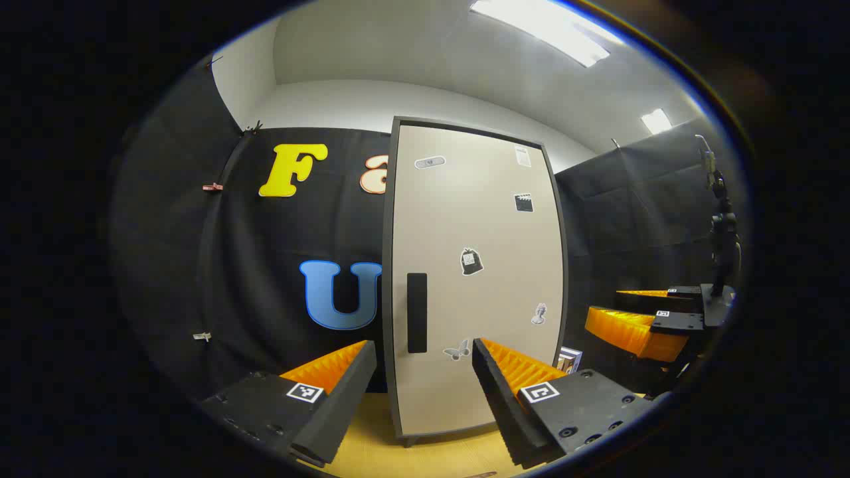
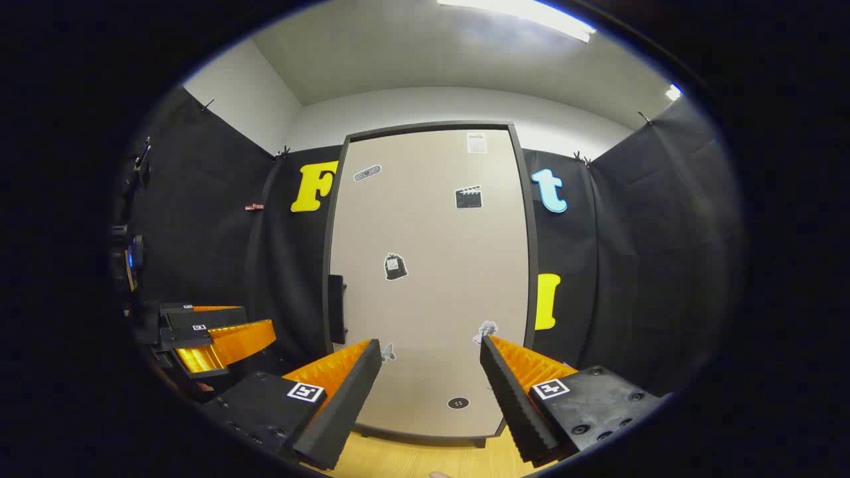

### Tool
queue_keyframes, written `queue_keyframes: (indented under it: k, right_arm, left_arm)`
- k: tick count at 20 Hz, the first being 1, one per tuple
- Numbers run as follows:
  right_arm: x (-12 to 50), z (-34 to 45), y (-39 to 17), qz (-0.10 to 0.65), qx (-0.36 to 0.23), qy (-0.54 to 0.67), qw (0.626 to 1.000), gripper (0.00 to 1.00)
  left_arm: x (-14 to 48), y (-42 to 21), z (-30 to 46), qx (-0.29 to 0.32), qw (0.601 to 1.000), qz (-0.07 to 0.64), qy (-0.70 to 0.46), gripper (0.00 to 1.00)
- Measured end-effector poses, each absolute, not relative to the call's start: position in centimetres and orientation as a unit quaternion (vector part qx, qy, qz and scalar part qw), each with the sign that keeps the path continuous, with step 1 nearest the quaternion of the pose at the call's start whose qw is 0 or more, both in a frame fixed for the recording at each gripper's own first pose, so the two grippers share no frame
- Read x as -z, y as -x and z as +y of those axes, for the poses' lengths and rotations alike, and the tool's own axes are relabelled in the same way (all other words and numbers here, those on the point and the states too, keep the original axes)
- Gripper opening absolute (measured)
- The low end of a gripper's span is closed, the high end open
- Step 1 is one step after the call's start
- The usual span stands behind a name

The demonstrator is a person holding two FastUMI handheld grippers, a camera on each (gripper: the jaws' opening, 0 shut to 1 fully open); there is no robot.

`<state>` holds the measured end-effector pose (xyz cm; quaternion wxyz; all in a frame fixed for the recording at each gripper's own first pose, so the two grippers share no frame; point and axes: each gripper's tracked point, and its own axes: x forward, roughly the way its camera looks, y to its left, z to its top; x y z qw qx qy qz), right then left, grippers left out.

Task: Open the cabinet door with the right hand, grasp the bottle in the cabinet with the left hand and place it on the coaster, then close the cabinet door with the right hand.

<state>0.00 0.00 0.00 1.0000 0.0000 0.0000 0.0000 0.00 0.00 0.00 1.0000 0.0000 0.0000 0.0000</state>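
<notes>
both cameras face a tall pale cabinet (image 1: 475,279) standing on a light wooden table (image 1: 425,458) in front of the black booth wall, and its door (image 2: 431,279) is shut flat in its dark frame. the bottle cannot be seen anywhere with the door closed, and i cannot make out a coaster for certain in either view. in the left gripper view the left gripper (image 1: 424,385) is held wide, its two fingers spread well apart with nothing between them, framing the lower part of the door; the dark vertical handle (image 1: 417,312) sits on the door's left edge, just above and between the fingertips, not touched. this view also catches the right gripper (image 1: 641,318) farther off at the right edge, its fingers apart and empty, and a small boxy thing (image 1: 570,360) peeking out low beside the cabinet's right side, too small to identify. the right gripper view looks at the cabinet more squarely: the right gripper (image 2: 430,382) is likewise wide and holds nothing, well short of the door, and here the handle (image 2: 336,309) appears edge-on at the door's left border. that view shows the left gripper (image 2: 219,332) off at its left edge, fingers parted, and a small dark round sticker (image 2: 458,402) low on the door. several stickers dot the door in both views, among them a clapperboard (image 1: 523,202) near the top right.
</notes>
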Motion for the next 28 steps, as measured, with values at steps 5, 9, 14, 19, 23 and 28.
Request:
queue_keyframes:
  k: [5,9,14,19,23,28]
  right_arm:
    - [-0.1,-0.4,-0.3,-0.002,0.004,0.003,1.0,0.98]
    - [-0.1,0.0,-0.4,-0.002,-0.001,0.006,1.0,0.98]
    - [0.0,-0.1,-0.2,-0.003,0.003,0.014,1.0,0.98]
    - [0.1,0.3,0.0,0.0,-0.005,0.013,1.0,0.98]
    - [0.4,0.9,0.1,0.004,-0.012,0.01,1.0,0.97]
    - [0.3,3.0,-0.4,-0.001,-0.019,0.021,1.0,0.98]
  left_arm:
    - [0.3,-0.2,-0.2,0.003,1.0,0.002,0.013,0.92]
    - [0.3,-0.1,-0.4,0.006,1.0,0.002,0.015,0.92]
    - [0.2,0.0,-0.6,0.007,1.0,0.0,0.009,0.92]
    - [0.2,0.1,-0.6,0.005,1.0,-0.001,0.012,0.92]
    - [0.0,0.3,0.1,-0.001,1.0,-0.006,0.014,0.92]
    - [-0.2,1.1,2.1,-0.014,1.0,-0.008,0.003,0.92]
